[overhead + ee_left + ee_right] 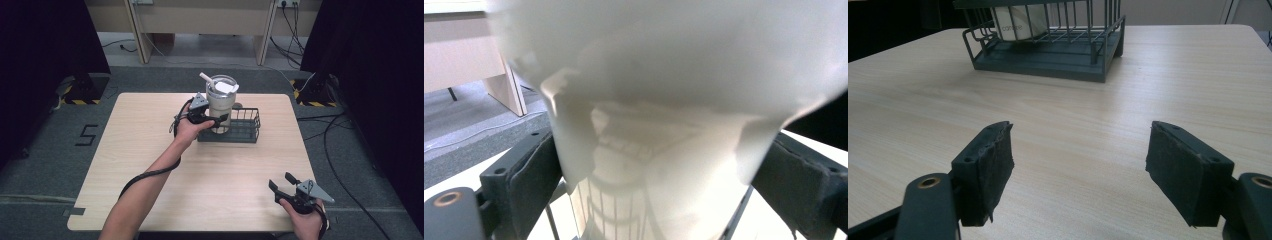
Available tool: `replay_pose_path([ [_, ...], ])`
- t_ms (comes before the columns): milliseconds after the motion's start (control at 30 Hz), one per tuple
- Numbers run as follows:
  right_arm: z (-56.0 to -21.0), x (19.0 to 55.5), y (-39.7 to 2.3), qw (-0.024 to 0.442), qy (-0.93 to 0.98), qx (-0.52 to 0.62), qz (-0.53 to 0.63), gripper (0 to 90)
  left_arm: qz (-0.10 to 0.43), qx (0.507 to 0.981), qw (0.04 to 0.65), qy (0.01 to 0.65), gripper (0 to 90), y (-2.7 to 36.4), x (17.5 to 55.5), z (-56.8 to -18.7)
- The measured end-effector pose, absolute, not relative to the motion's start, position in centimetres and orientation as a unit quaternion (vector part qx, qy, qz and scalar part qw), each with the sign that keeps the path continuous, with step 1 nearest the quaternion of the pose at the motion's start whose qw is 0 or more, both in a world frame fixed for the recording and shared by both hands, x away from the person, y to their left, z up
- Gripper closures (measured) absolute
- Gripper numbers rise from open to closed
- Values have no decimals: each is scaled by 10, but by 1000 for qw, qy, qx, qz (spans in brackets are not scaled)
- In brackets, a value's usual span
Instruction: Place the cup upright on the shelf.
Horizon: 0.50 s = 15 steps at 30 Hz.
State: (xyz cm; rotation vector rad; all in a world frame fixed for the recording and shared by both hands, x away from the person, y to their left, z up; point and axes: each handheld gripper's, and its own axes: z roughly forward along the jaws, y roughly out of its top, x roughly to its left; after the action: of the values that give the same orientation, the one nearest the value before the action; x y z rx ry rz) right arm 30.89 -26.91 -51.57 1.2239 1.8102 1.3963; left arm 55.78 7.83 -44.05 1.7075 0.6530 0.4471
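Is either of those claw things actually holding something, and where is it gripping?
The left gripper clamps the cream tumbler around its lower body, inside the wire basket. The right gripper is open and holds nothing.

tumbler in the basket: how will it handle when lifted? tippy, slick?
The tumbler is tall over a narrower base, so probably top-heavy and apt to tip. Its smooth cream wall looks slick between the left gripper pads. It stands inside the wire basket, so its base may catch the rim.

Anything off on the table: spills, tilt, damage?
Nothing stands out. The tumbler stands upright in the left end of the wire basket, lid and straw on, with the left gripper around it. No spill on the table. The right gripper is open, off to the side.
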Motion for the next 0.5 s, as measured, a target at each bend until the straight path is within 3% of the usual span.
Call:
replay_pose_path([
  [500, -516, 309, -269, 272, 673, 454, 517, 270, 198, 734, 590, 272, 140, 97, 547, -436],
])
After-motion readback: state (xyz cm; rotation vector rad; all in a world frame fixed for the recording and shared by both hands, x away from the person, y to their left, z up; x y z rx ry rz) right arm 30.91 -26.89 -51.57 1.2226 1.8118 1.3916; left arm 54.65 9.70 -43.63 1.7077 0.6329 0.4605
